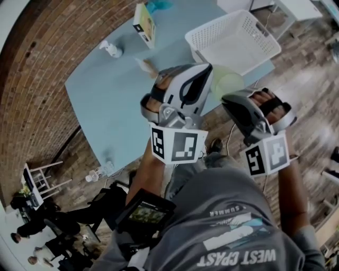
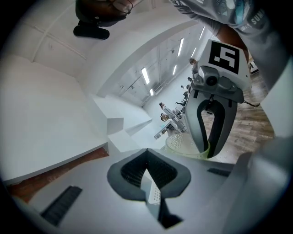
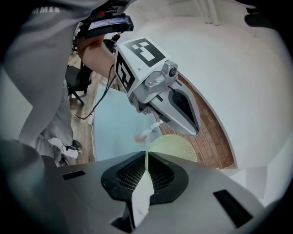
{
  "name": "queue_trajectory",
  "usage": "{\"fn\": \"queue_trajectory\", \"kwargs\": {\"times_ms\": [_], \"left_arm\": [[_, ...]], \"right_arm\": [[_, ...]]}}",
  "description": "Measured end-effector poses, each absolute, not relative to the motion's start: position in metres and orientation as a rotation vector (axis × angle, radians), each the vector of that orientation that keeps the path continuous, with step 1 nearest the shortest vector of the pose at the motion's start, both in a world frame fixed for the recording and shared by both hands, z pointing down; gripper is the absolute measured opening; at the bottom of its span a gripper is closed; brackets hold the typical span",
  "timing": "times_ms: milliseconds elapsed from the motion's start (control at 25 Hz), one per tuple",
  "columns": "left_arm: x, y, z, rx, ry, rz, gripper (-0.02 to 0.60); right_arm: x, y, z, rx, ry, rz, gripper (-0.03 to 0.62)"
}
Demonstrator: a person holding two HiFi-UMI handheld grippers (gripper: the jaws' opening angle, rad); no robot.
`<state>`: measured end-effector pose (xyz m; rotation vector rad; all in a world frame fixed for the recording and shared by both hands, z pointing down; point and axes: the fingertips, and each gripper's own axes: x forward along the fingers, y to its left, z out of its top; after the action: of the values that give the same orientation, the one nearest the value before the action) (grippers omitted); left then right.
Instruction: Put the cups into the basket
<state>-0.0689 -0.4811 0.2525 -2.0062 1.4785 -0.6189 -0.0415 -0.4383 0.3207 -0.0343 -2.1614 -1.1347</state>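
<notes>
A pale green dotted cup [image 1: 228,82] hangs in the air over the near edge of the blue table [image 1: 111,100], between my two grippers. The left gripper [image 1: 209,73] meets it from the left and the right gripper [image 1: 226,99] from below right. In the left gripper view a thin dotted strip of the cup's wall [image 2: 154,194] is pinched in the shut jaws, and the cup [image 2: 181,145] shows beyond. In the right gripper view the jaws are likewise shut on a thin pale edge [image 3: 143,194] of the cup [image 3: 176,147]. The white basket [image 1: 233,39] stands just beyond.
A white bottle [image 1: 112,49], a small box [image 1: 144,22] and a teal thing [image 1: 159,5] stand at the table's far side. A small pale object [image 1: 145,66] lies near the left gripper. A water bottle [image 1: 98,172] lies on the floor; people sit at lower left.
</notes>
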Motion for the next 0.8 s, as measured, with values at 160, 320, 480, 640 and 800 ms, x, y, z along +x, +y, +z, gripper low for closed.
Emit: {"fn": "queue_trajectory", "kwargs": {"times_ms": [160, 320, 480, 640, 800], "left_arm": [[-0.083, -0.488, 0.249, -2.025, 1.421, -0.608, 0.002], [-0.096, -0.491, 0.247, -2.046, 1.362, -0.58, 0.002], [-0.105, -0.495, 0.248, -2.056, 1.328, -0.564, 0.002], [-0.103, -0.502, 0.25, -2.071, 1.298, -0.558, 0.001], [-0.095, -0.52, 0.252, -2.073, 1.301, -0.57, 0.001]], "right_arm": [[-0.055, -0.452, 0.318, 0.067, -2.132, -1.204, 0.029], [-0.068, -0.458, 0.322, 0.105, -2.099, -1.186, 0.029], [-0.071, -0.465, 0.348, 0.053, -1.97, -1.068, 0.031], [-0.074, -0.469, 0.351, 0.053, -1.934, -1.076, 0.031], [-0.068, -0.486, 0.352, 0.043, -1.931, -1.081, 0.029]]}}
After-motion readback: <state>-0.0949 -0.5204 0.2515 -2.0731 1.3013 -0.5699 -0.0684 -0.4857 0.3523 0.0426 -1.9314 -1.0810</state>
